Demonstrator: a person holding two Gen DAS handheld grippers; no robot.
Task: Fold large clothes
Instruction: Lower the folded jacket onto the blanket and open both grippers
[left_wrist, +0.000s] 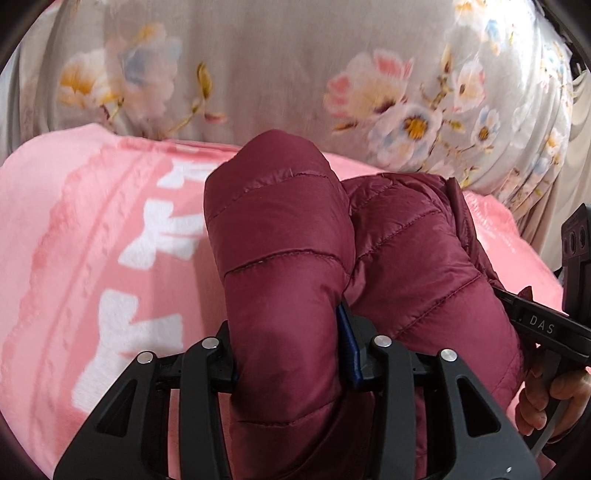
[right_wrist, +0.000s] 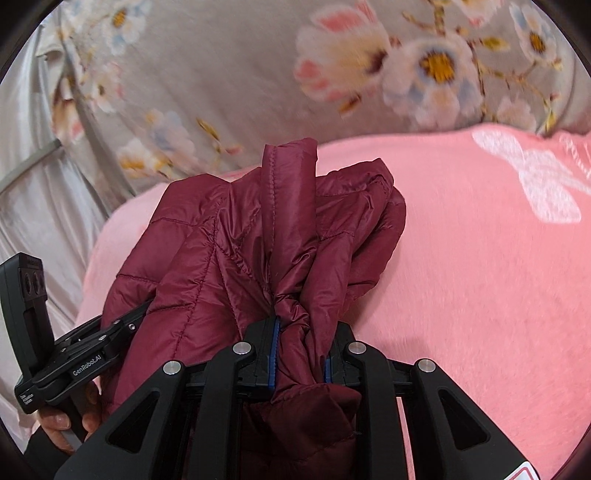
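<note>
A dark red quilted puffer jacket (left_wrist: 280, 236) hangs bunched over a pink blanket (left_wrist: 110, 258). My left gripper (left_wrist: 288, 354) is shut on a thick padded fold of the jacket. My right gripper (right_wrist: 299, 354) is shut on a gathered, wrinkled bunch of the same jacket (right_wrist: 229, 251). The two grippers are close together, side by side. The right gripper shows at the right edge of the left wrist view (left_wrist: 535, 325), and the left gripper at the lower left of the right wrist view (right_wrist: 92, 354). Both hold the jacket above the blanket.
The pink blanket (right_wrist: 480, 258) with white lettering covers the surface below. Behind it lies grey floral bedding (left_wrist: 295, 66), also in the right wrist view (right_wrist: 240, 74). A pale cloth (right_wrist: 33, 192) hangs at the far left.
</note>
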